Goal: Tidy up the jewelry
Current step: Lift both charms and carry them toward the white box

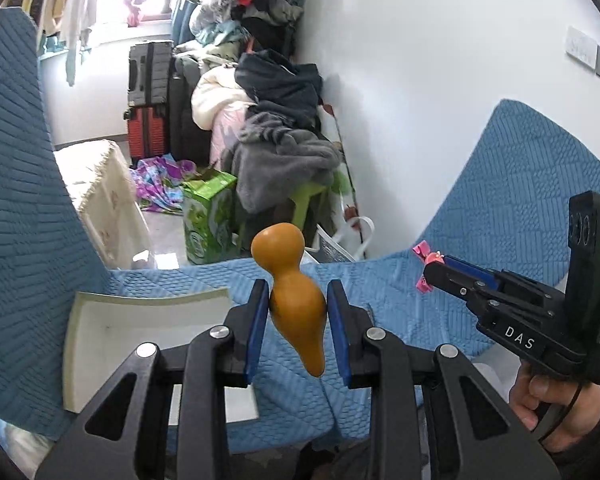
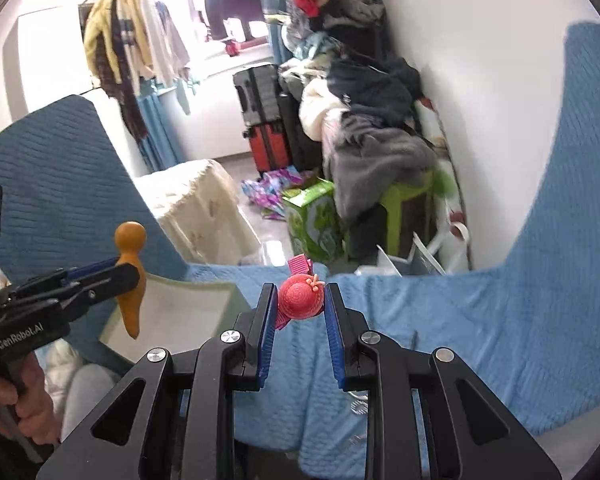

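Over toward the left edge of the blue quilted bed cover (image 1: 400, 304) sits a shallow white tray (image 1: 100, 344), empty as far as I can see. Above its right side the left gripper (image 1: 298, 304) hangs with its jaws closed narrow on an orange gourd-shaped charm (image 1: 296, 296), the pads pinching its fat lower bulb, the small bulb up and the pointed tail hanging below. It looks hard, smooth and light; I'd guess glossy enough to slip, so the waist between the bulbs would be the surer hold. To the right, the right gripper (image 2: 300, 300) holds a small pink straw-hat hair clip (image 2: 300, 300) in the air over the middle of the cover, jaws narrow on the ribbed crown, a pink ribbon sticking out behind. That one seems light and slightly soft, its bow easily crushed, so a gentle grip on the crown suits it.
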A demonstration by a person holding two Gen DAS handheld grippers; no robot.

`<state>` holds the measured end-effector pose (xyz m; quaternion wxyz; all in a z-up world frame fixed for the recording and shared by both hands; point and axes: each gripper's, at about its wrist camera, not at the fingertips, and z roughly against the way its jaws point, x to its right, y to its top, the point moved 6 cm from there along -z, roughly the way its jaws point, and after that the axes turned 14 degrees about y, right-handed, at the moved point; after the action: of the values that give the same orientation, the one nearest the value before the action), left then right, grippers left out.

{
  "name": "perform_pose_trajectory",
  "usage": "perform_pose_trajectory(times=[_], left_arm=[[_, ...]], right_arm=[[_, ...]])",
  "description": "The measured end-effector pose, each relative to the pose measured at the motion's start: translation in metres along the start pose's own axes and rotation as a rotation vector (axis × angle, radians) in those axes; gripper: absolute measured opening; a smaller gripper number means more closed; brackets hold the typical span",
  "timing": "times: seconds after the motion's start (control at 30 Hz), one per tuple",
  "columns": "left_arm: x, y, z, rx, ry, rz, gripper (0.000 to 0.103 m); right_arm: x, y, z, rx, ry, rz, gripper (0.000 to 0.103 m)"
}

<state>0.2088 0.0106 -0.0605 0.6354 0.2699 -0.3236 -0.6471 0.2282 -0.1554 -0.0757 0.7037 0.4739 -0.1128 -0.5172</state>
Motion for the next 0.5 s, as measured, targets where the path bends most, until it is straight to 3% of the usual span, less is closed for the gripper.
perform_pose_trajectory(times=[0.33, 0.5], left_arm=[[-0.063, -0.019, -0.015, -0.04, 0.083, 0.05, 0.031], [-0.092, -0.039, -0.032, -0.088, 0.104, 0.11, 0.031]], right_arm=[[-0.055, 0.0, -0.06, -0.076, 0.089, 0.071, 0.021], [-0.075, -0.022, -0.106, -0.186, 0.119, 0.071, 0.021]])
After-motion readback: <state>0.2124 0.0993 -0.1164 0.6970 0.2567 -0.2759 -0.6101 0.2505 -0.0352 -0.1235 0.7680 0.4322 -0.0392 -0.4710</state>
